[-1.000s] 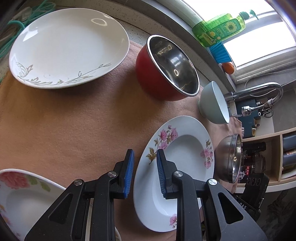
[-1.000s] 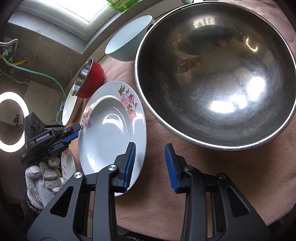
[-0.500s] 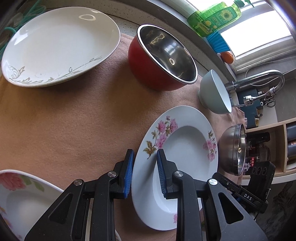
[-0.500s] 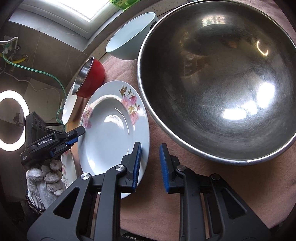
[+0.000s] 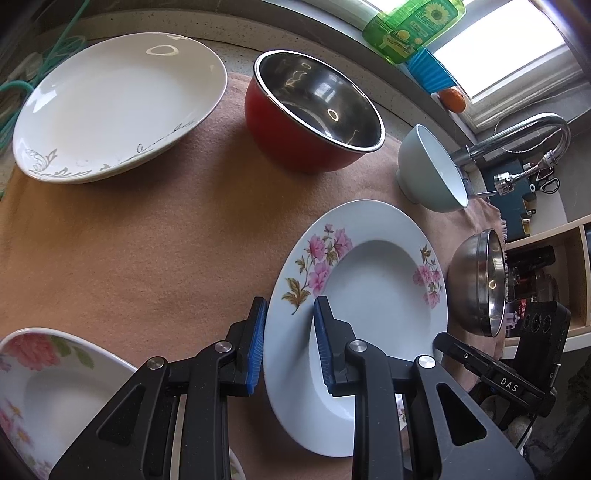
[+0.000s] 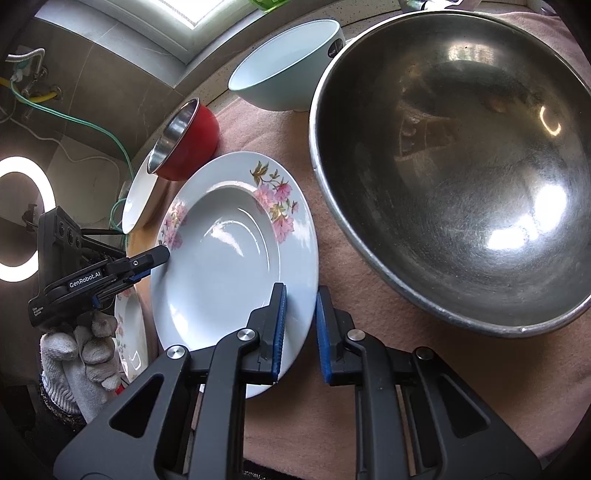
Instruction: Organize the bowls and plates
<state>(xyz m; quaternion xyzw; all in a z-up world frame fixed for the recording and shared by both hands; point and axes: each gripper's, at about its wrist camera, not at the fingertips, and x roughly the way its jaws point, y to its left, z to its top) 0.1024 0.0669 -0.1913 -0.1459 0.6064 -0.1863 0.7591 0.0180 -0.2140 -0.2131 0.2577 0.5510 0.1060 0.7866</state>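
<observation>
A white plate with pink flowers (image 5: 369, 273) lies on a tan cloth (image 5: 147, 236); it also shows in the right wrist view (image 6: 229, 258). My left gripper (image 5: 288, 343) is open with its jaws astride the plate's near rim. My right gripper (image 6: 299, 328) is open with its jaws astride the opposite rim. A large steel bowl (image 6: 461, 166) sits right of the plate. A red bowl (image 5: 314, 114), a pale blue bowl (image 5: 428, 173) and a large white plate (image 5: 114, 107) stand farther back. A second flowered dish (image 5: 55, 387) lies at the near left.
A green soap bottle (image 5: 413, 26), a blue cup (image 5: 432, 74) and an orange (image 5: 452, 99) sit on the window sill. A faucet (image 5: 517, 136) and shelves (image 5: 546, 266) are at the right. A ring light (image 6: 14, 218) glows at the left.
The left gripper has moved forward so its jaws straddle the flowered plate's rim. The right gripper has narrowed its jaws and moved onto the plate's opposite rim.
</observation>
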